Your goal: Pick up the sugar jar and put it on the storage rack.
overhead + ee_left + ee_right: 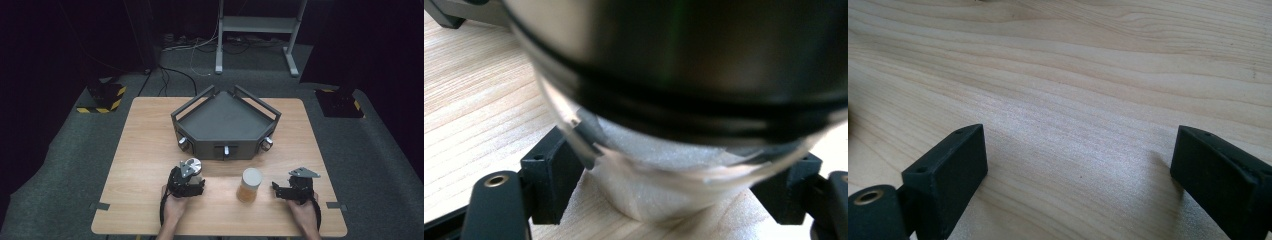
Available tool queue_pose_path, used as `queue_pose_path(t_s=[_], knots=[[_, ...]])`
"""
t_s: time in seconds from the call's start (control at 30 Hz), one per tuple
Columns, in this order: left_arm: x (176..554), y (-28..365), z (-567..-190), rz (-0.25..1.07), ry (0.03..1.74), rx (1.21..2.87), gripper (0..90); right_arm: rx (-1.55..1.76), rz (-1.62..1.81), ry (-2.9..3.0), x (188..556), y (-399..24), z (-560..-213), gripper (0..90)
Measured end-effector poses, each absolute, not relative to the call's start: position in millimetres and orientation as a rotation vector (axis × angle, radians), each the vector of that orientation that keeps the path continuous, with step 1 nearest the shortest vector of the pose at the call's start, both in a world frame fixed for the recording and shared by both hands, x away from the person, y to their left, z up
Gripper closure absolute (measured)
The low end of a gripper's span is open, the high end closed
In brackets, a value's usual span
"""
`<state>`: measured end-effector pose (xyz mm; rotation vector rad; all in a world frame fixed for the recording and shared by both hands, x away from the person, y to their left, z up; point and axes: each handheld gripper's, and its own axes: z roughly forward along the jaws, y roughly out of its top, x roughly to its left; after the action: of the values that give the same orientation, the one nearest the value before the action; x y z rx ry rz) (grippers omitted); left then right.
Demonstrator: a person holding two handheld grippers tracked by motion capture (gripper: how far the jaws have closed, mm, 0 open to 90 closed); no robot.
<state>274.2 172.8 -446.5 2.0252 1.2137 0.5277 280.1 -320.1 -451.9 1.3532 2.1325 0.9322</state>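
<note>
At the table's front left, my left gripper is shut on a clear jar with a silver lid. In the left gripper view that silver-lidded jar looms close and blurred, its pale base on the wood. One black jaw of the left gripper sits on each side of it. A second jar with a white lid and amber contents stands upright at front centre. Just right of it, my right gripper is low over the table. The right gripper is open, with bare wood between its jaws.
A dark three-cornered tray with raised rails and knobs on its front faces sits at the middle back of the wooden table. Beyond the table are floor cables and a white stand. Black-and-yellow floor blocks flank the table.
</note>
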Motion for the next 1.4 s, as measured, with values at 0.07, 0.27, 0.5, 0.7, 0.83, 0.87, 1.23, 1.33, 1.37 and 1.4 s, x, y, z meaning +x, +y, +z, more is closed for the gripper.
queue_pose_path(t_s=[0.07, 0.27, 0.5, 0.7, 0.83, 0.87, 1.23, 1.33, 1.37, 1.4], knots=[[274.5, 171.9, -446.5, 0.531, 1.216, 2.027, 25.0, 1.354, 0.932, 2.132, 280.1, -320.1, -451.9, 8.0], [275.2, 172.4, -447.3, 0.526, 1.216, 2.02, 28.0, 1.354, 0.932, 2.132, 280.1, -320.1, -451.8, 8.0], [274.6, 173.2, -447.5, 0.532, 1.216, 2.018, 30.7, 1.354, 0.932, 2.132, 280.1, -320.1, -451.8, 8.0], [273.8, 172.4, -448.0, 0.539, 1.214, 2.018, 31.0, 1.353, 0.932, 2.132, 280.1, -320.1, -451.9, 8.0], [273.5, 172.2, -448.1, 0.543, 1.211, 2.019, 31.2, 1.353, 0.932, 2.132, 280.1, -320.1, -451.8, 8.0], [273.5, 172.2, -448.1, 0.543, 1.211, 2.019, 31.3, 1.353, 0.932, 2.132, 280.1, -320.1, -451.8, 8.0], [271.3, 169.6, -448.2, 0.561, 1.214, 2.02, 31.6, 1.355, 0.933, 2.13, 279.8, -320.2, -451.9, 8.5], [270.9, 168.4, -447.8, 0.567, 1.214, 2.023, 31.6, 1.355, 0.933, 2.13, 279.8, -320.1, -451.9, 8.4], [270.7, 168.7, -447.7, 0.564, 1.217, 2.017, 31.6, 1.355, 0.933, 2.13, 279.8, -320.1, -451.9, 8.4], [270.7, 168.7, -447.7, 0.564, 1.217, 2.017, 31.6, 1.355, 0.933, 2.13, 279.8, -320.1, -451.9, 8.4]])
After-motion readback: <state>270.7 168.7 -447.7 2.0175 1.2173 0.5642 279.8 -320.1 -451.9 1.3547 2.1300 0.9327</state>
